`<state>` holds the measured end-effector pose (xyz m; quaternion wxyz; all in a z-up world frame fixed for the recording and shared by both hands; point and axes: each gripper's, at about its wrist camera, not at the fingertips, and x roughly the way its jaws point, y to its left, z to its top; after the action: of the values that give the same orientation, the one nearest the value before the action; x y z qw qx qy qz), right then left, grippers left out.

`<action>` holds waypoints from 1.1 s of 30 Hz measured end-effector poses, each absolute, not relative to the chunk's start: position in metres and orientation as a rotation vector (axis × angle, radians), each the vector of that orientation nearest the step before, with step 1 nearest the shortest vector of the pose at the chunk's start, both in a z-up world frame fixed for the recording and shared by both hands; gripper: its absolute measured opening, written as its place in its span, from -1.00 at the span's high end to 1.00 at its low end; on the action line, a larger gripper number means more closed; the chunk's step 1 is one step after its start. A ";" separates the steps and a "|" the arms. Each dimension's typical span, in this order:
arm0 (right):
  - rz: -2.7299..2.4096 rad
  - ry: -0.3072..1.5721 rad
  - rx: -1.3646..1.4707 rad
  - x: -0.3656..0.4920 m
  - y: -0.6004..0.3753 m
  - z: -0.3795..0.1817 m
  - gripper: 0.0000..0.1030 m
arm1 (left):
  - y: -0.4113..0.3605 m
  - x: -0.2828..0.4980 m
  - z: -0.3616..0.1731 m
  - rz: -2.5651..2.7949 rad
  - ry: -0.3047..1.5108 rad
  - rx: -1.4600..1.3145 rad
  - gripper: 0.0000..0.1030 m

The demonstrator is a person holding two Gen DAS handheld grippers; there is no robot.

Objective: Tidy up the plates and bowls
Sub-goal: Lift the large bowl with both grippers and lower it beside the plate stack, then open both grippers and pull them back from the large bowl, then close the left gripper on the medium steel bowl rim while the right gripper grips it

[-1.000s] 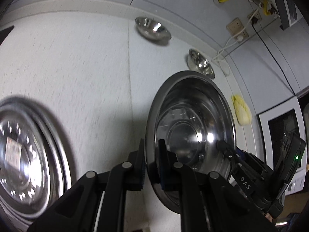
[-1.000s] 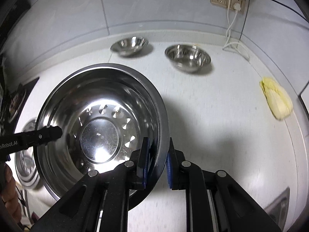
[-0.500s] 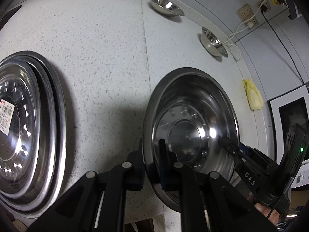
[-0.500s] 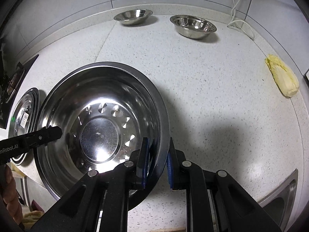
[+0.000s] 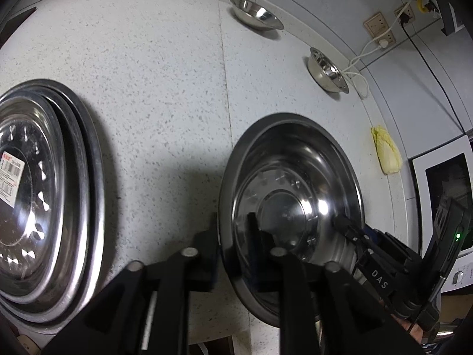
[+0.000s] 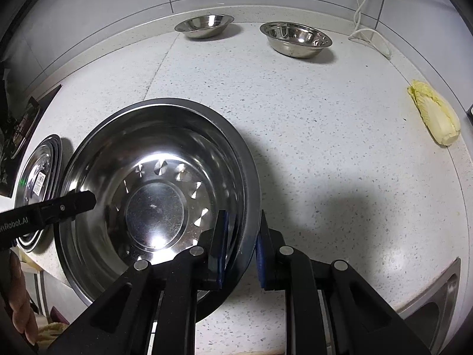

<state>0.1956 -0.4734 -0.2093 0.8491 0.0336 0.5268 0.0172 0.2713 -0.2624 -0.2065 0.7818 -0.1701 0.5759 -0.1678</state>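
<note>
A large steel bowl (image 5: 292, 201) (image 6: 153, 189) sits low on the speckled countertop near its front edge, between both grippers. My left gripper (image 5: 233, 232) straddles the bowl's left rim. Its jaws are opening: the inner finger (image 5: 253, 230) stands off the wall, with the rim loose between the pads. My right gripper (image 6: 241, 250) is shut on the opposite rim, blue pads on either side. Each gripper's tip also shows in the other's view, the right gripper (image 5: 344, 226) and the left gripper (image 6: 79, 202). A stack of steel plates (image 5: 44, 192) (image 6: 37, 183) lies to the left.
Two small steel bowls (image 6: 204, 25) (image 6: 295, 38) stand at the back by the wall. A cabbage leaf (image 6: 434, 115) lies at the right. A white appliance (image 5: 443, 195) stands beyond the counter's right end, and a sink corner (image 6: 437, 298) shows at front right. A hand (image 6: 20, 298) is at lower left.
Both grippers came down with the large bowl toward the countertop. The left jaws have spread, so the rim is no longer pinched. The right grip looks the same.
</note>
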 end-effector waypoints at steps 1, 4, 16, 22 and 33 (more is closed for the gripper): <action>0.041 1.108 0.076 0.195 -0.473 -0.209 0.66 | -0.261 0.271 -0.205 -0.359 1.233 -0.365 0.44; 0.048 1.094 0.078 0.196 -0.475 -0.206 0.52 | -0.260 0.272 -0.199 -0.374 1.215 -0.363 0.41; 0.021 1.023 0.019 0.197 -0.478 -0.181 0.12 | -0.246 0.278 -0.189 -0.321 1.175 -0.334 0.40; -0.036 0.965 -0.025 0.208 -0.503 -0.162 -0.03 | -0.257 0.295 -0.166 -0.334 1.133 -0.323 0.09; -0.093 0.888 -0.030 0.255 -0.549 -0.133 -0.19 | -0.321 0.365 -0.110 -0.452 1.081 -0.232 0.08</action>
<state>0.2549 -0.5492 -0.1325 0.9019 -0.0146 0.4293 -0.0451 0.3649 -0.3212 -0.1097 0.8269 -0.1093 0.5088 -0.2130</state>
